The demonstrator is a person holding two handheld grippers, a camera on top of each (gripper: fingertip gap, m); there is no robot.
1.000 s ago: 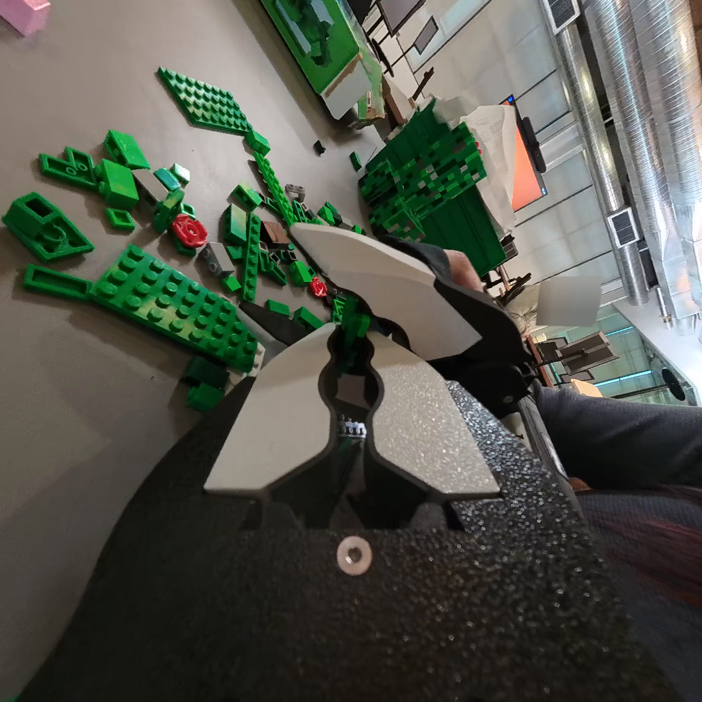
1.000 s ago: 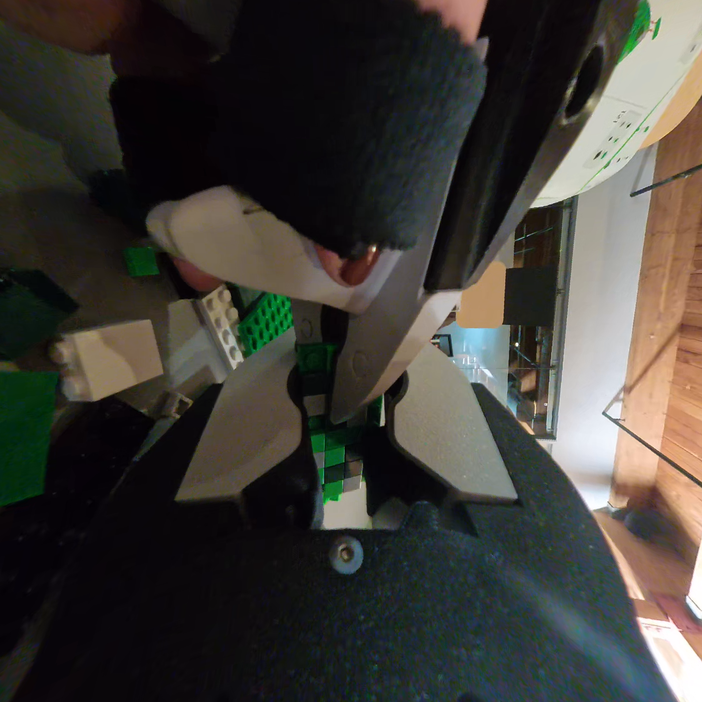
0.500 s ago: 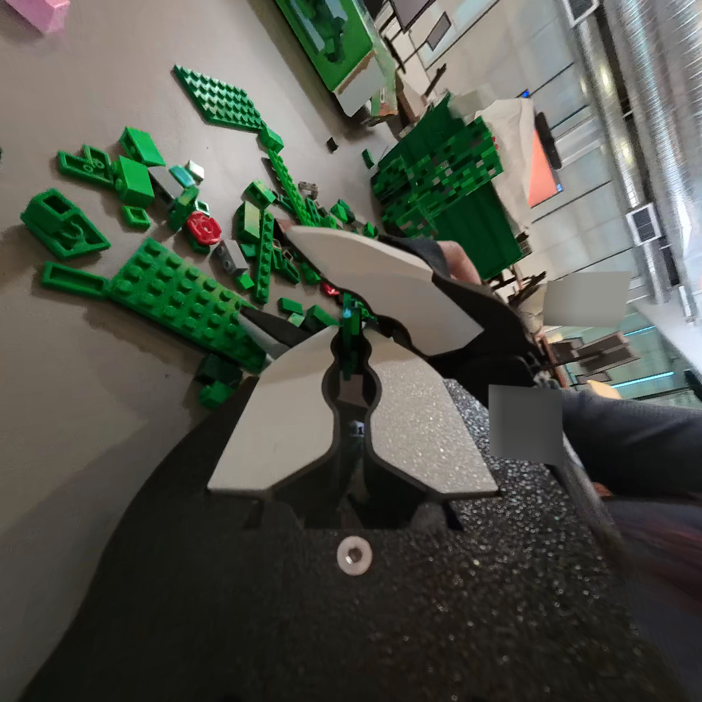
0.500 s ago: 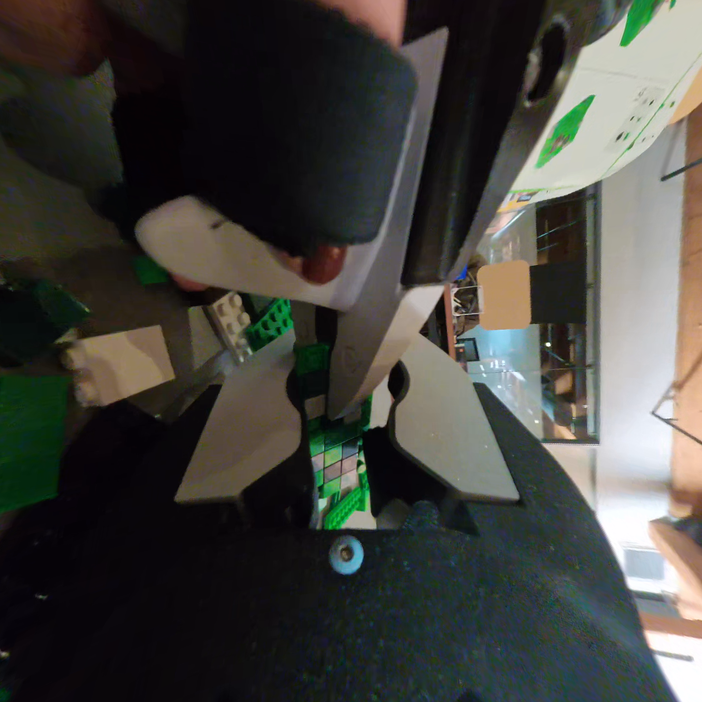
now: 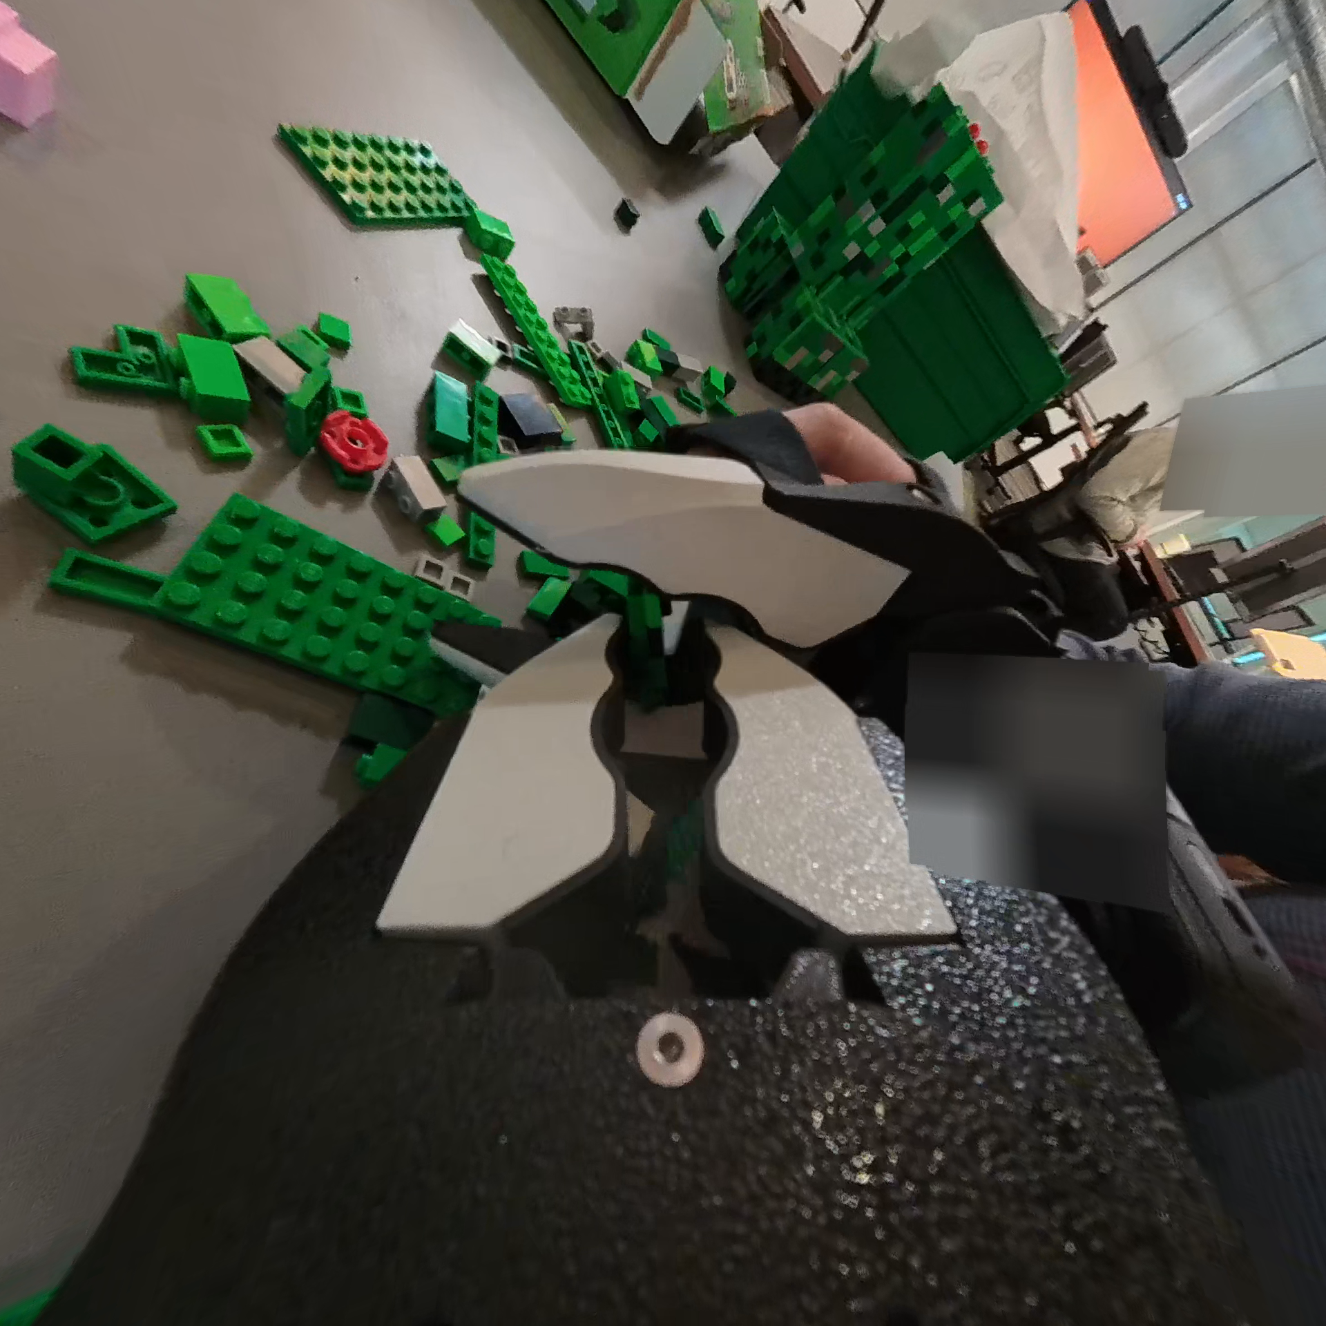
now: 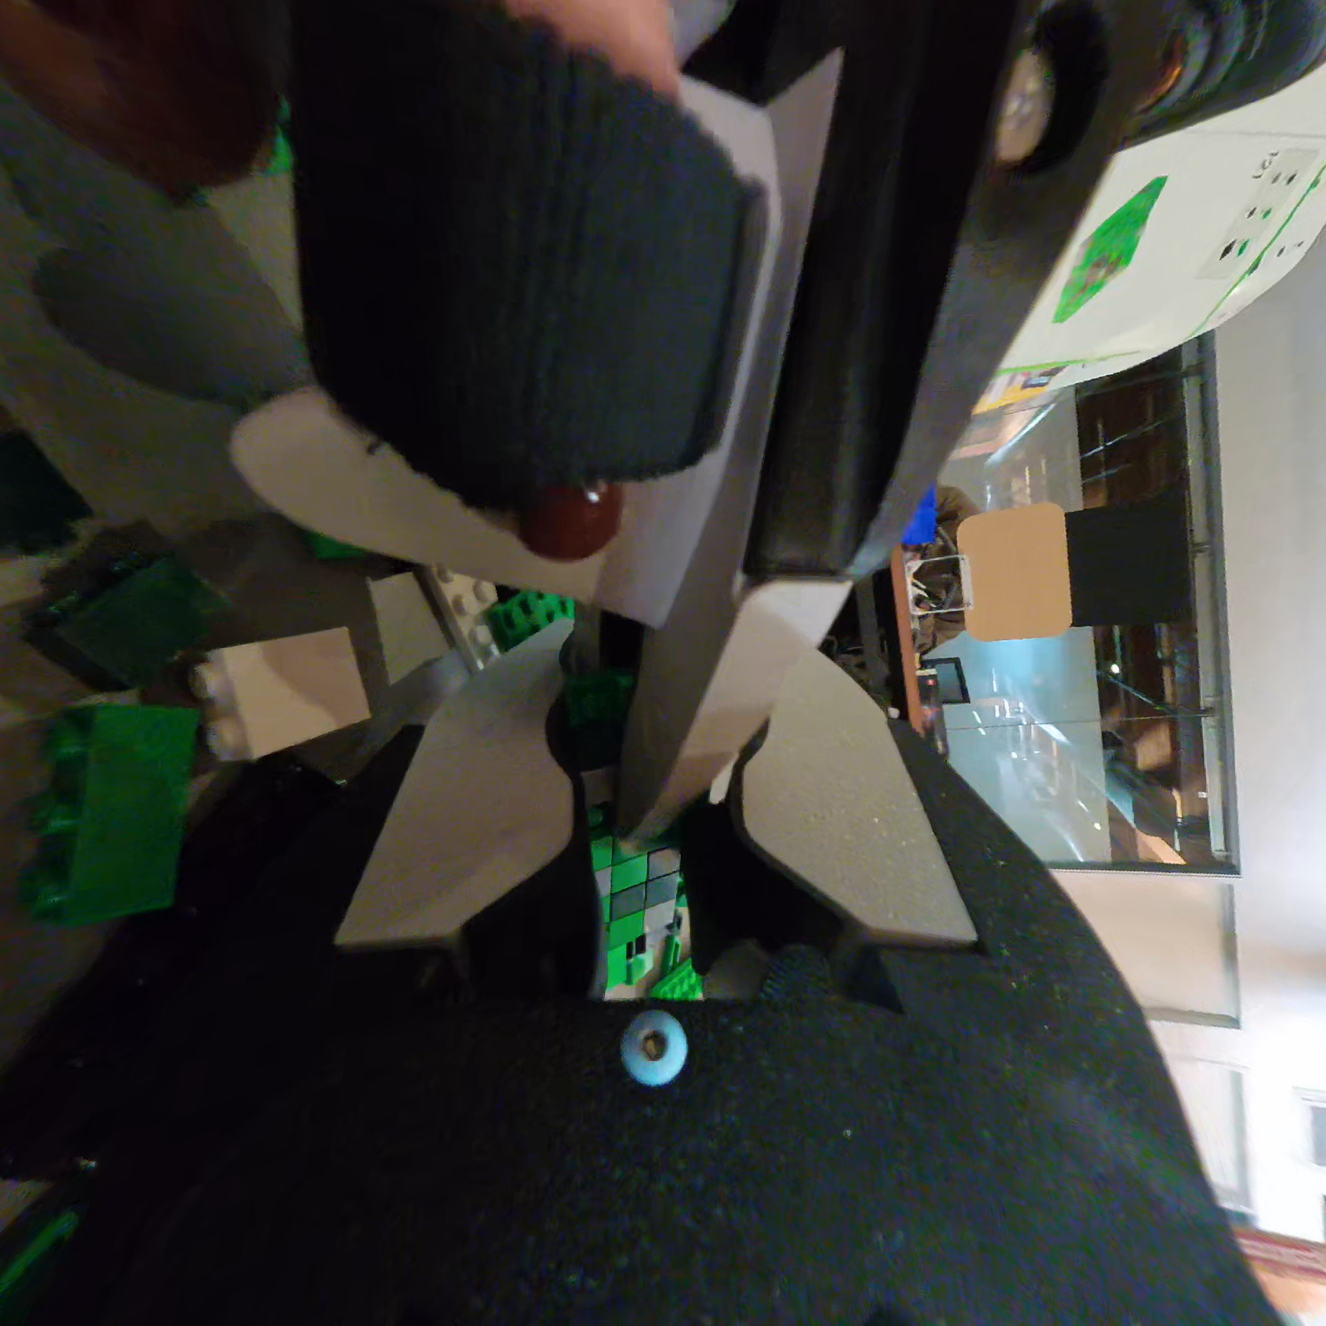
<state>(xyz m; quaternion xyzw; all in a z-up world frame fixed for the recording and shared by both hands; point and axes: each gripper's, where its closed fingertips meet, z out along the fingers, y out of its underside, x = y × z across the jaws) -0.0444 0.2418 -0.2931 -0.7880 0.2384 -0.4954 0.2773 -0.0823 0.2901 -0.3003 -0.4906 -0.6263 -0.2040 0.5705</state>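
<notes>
In the left wrist view my left gripper [image 5: 660, 638] is shut on a thin green brick piece [image 5: 644, 646] that stands up between its grey fingers. My right gripper's broad white finger [image 5: 667, 531] lies across just above those tips, held by a hand in a black strap. In the right wrist view my right gripper [image 6: 674, 682] has its jaws narrowed around a dark green brick [image 6: 599, 699] and the left gripper's pointed finger [image 6: 682, 717], which reaches down between them. A green and grey mosaic model [image 6: 638, 890] shows below the gap.
Loose green bricks cover the grey table [image 5: 143, 861]: a studded plate [image 5: 308, 595], a flat baseplate [image 5: 373, 172], a red round piece [image 5: 353, 441]. A large green mosaic block [image 5: 882, 287] stands behind. White bricks [image 6: 287, 689] and a green brick [image 6: 107, 811] lie at left. The gap from one gripper's tips to the other's is roughly 6 cm. It is some 15 cm from my right tips to the flat baseplate [image 5: 373, 172].
Both grippers have stayed together on the green piece. The left gripper's finger has slid deeper between the right gripper's fingers, and the pair has tilted a little over the table.
</notes>
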